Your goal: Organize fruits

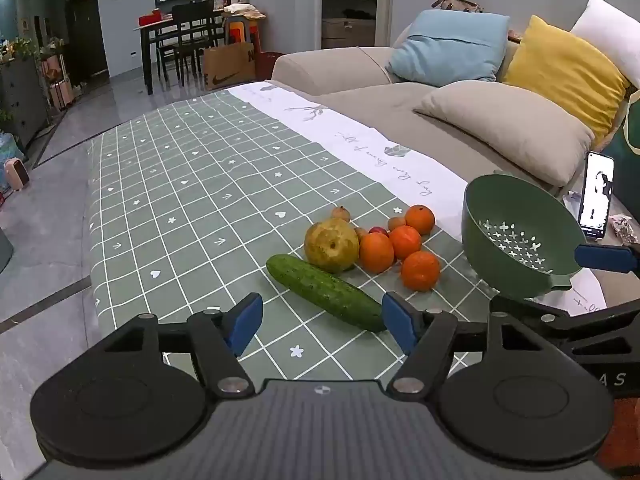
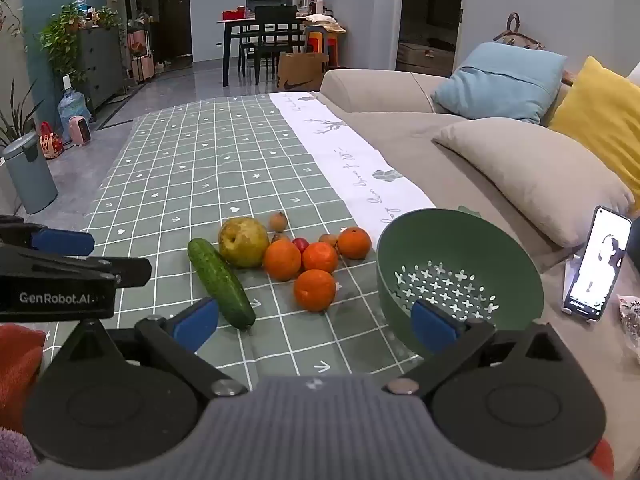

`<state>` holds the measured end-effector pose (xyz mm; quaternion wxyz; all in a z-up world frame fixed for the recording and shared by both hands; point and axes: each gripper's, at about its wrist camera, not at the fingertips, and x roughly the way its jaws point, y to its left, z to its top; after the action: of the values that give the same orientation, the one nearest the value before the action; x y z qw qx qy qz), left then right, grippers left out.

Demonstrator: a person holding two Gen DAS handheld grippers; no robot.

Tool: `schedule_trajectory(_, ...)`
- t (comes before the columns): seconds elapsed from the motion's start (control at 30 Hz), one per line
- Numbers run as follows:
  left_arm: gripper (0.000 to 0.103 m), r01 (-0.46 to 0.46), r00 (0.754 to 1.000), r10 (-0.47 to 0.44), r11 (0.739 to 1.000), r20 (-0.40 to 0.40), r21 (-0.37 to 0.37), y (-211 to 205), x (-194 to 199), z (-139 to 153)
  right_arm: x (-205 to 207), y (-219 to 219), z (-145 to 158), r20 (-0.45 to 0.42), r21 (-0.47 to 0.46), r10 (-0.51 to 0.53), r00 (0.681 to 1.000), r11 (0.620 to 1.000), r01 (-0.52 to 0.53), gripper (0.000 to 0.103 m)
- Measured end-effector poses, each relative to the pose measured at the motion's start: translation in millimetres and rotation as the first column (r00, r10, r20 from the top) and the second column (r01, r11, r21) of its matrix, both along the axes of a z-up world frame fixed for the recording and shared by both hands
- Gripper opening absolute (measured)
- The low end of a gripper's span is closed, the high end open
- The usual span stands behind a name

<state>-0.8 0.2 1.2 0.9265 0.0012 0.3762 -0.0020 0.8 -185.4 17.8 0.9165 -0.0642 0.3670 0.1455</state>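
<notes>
Checked tablecloth (image 2: 224, 168) holds bunched oranges (image 2: 315, 290), pear (image 2: 243, 242), cucumber (image 2: 221, 282); left gripper (image 1: 322, 322) and right gripper (image 2: 316, 322) spread, empty; nudged fruit likely rolls, missing strainer (image 2: 516, 252).

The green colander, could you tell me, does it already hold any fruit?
No, the green colander shows only its bare perforated bottom.
</notes>
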Motion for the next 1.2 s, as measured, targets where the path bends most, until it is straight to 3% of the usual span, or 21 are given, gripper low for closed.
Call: schedule_trajectory(1.2,0.081,-0.038,0.999,0.038,0.999,-0.017,0.002,5.7,-0.9,-2.9,1.2,-0.1,-3.5,-0.011,-0.005,0.007,1.000,1.000,-0.007,0.099)
